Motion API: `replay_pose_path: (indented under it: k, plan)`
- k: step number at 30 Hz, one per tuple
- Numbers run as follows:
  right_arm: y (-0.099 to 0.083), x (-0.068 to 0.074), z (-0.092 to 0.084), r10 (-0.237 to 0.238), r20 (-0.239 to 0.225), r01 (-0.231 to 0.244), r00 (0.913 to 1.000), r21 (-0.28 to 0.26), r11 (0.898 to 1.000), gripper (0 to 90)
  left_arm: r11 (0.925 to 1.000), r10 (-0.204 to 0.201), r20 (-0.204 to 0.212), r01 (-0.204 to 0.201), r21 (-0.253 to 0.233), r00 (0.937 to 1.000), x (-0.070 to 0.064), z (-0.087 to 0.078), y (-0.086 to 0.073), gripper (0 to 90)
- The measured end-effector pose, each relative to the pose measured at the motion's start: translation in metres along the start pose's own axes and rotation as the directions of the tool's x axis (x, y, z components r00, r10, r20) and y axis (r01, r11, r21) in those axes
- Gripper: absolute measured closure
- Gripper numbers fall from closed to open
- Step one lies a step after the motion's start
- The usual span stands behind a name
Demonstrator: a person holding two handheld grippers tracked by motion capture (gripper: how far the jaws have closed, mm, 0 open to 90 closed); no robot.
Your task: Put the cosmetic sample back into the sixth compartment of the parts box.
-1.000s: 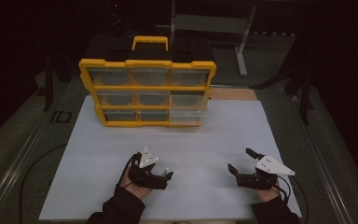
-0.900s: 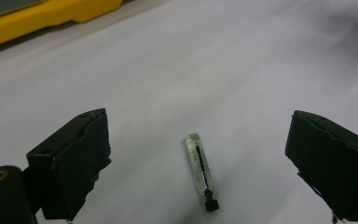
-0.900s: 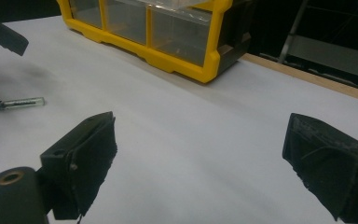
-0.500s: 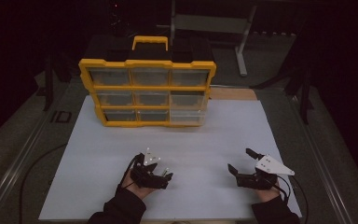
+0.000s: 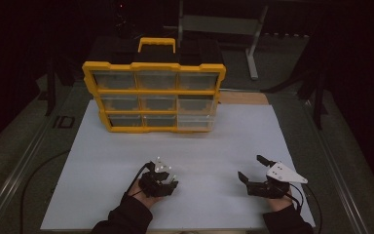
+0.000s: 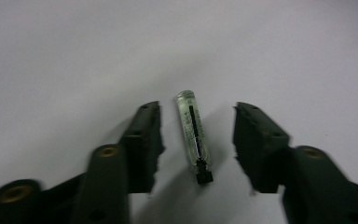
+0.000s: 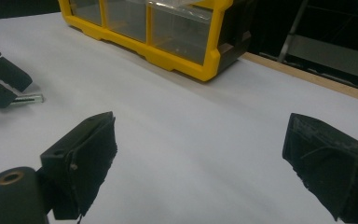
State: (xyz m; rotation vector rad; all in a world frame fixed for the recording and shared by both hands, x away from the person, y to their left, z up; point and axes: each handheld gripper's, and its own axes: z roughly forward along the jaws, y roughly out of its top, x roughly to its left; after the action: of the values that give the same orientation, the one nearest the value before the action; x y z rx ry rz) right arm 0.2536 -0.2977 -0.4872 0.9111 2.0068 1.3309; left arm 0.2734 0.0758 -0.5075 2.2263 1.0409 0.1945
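We see a yellow plastic organiser box (image 5: 154, 97) with clear drawers standing at the far end of a white table sheet (image 5: 102, 165). Nearer us, the left gripper (image 5: 161, 176) and right gripper (image 5: 254, 168) sit well apart.

In the high view the hand and left gripper (image 5: 159, 181) cover the vial (image 6: 194, 131). The drawers of the yellow organizer (image 5: 154, 97) are too dim to show any contents. The right gripper view cuts the organizer off at its top edge.
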Motion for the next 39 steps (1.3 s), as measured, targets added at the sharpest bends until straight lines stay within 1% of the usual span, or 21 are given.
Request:
replay_pose_path:
  k: [2,4,7,10,12,14,16,17,18,21,24,26,30,31,32,33,34,36,37,38,39]
  plan:
    - [0.0,0.0,0.0,-0.003,0.001,0.003,1.0,0.001,1.0,9.5,1.0,-0.005,0.007,0.005,0.005,1.0,0.001,0.0,0.001,61.7]
    - [0.0,0.0,0.001,-0.005,0.002,0.005,1.0,0.002,1.0,9.5,0.9999,-0.007,0.019,0.007,0.01,0.9998,0.003,0.002,0.002,64.1]
    - [0.0,0.0,0.0,-0.007,0.004,0.007,1.0,0.002,1.0,9.5,0.9998,-0.01,0.018,0.01,0.019,0.9998,0.004,0.005,0.003,66.6]
    - [0.0,0.0,0.0,-0.004,0.005,0.004,1.0,0.002,1.0,9.5,0.9994,0.006,0.021,-0.006,0.033,0.9998,0.003,0.008,0.005,70.0]
    - [0.0,0.0,0.0,-0.004,0.005,0.004,1.0,0.001,1.0,9.5,0.9981,0.039,0.006,-0.039,0.047,0.9992,0.002,0.008,0.007,72.5]
    - [0.0,0.0,0.0,-0.004,0.005,0.004,1.0,0.002,1.0,9.5,0.9975,0.038,-0.004,-0.037,0.06,0.9993,0.001,0.008,0.009,75.1]
    - [0.0,0.0,0.0,-0.004,0.006,0.004,1.0,0.0,1.0,9.5,0.9959,0.05,-0.017,-0.048,0.076,0.9986,0.001,0.009,0.011,78.4]
    - [0.0,0.0,-0.001,-0.006,0.006,0.006,1.0,-0.001,1.0,9.5,0.9944,0.057,-0.017,-0.055,0.09,0.9982,0.001,0.009,0.012,79.5]
    - [0.0,0.0,-0.001,-0.006,0.006,0.006,1.0,-0.001,1.0,9.5,0.9933,0.054,-0.015,-0.052,0.103,0.9984,0.001,0.01,0.014,80.3]
    - [0.0,0.0,-0.001,-0.007,0.008,0.007,0.9999,0.001,1.0,9.5,0.9884,0.053,0.006,-0.053,0.142,0.9986,0.004,0.011,0.019,80.5]
    - [0.0,0.001,0.0,-0.011,0.006,0.012,0.9999,-0.001,1.0,9.5,0.985,0.067,0.019,-0.069,0.158,0.9976,0.006,0.012,0.021,80.8]
    - [0.0,0.001,0.0,-0.011,0.003,0.011,0.9999,0.003,1.0,9.5,0.9798,0.094,0.02,-0.096,0.176,0.9954,0.005,0.012,0.023,80.9]
    - [0.0,0.002,0.0,-0.02,0.002,0.02,0.9998,0.002,1.0,9.5,0.9744,0.119,0.04,-0.125,0.187,0.992,0.006,0.012,0.025,81.5]
    - [0.001,0.002,0.0,-0.016,0.002,0.016,0.9999,0.001,1.0,9.5,0.9708,0.144,0.041,-0.15,0.188,0.9886,0.006,0.012,0.026,81.5]
    - [0.001,0.002,0.0,-0.016,0.002,0.016,0.9999,0.001,1.0,9.5,0.9708,0.144,0.041,-0.15,0.188,0.9886,0.006,0.012,0.026,81.5]
    - [0.001,0.002,0.0,-0.015,0.004,0.015,0.9999,-0.002,1.0,9.5,0.9694,0.161,0.05,-0.168,0.179,0.9856,0.007,0.012,0.025,81.5]
    - [0.001,0.001,0.0,-0.012,0.005,0.012,0.9999,-0.002,1.0,9.5,0.9684,0.165,0.057,-0.173,0.18,0.9847,0.007,0.012,0.026,81.6]
    - [0.001,0.0,-0.001,-0.01,0.007,0.01,0.9999,-0.003,1.0,9.5,0.9688,0.158,0.081,-0.17,0.18,0.9842,0.011,0.011,0.026,81.6]
    - [0.001,0.0,-0.001,-0.009,0.007,0.009,0.9999,-0.005,1.0,9.5,0.9681,0.164,0.084,-0.177,0.177,0.9828,0.012,0.011,0.026,81.6]
    - [0.001,0.0,-0.001,-0.011,0.007,0.011,0.9999,-0.008,1.0,9.5,0.9664,0.173,0.076,-0.184,0.179,0.982,0.013,0.009,0.027,81.6]
    - [0.002,0.0,-0.002,-0.01,0.008,0.01,0.9999,-0.008,1.0,9.5,0.9664,0.176,0.082,-0.188,0.175,0.981,0.015,0.008,0.027,81.6]
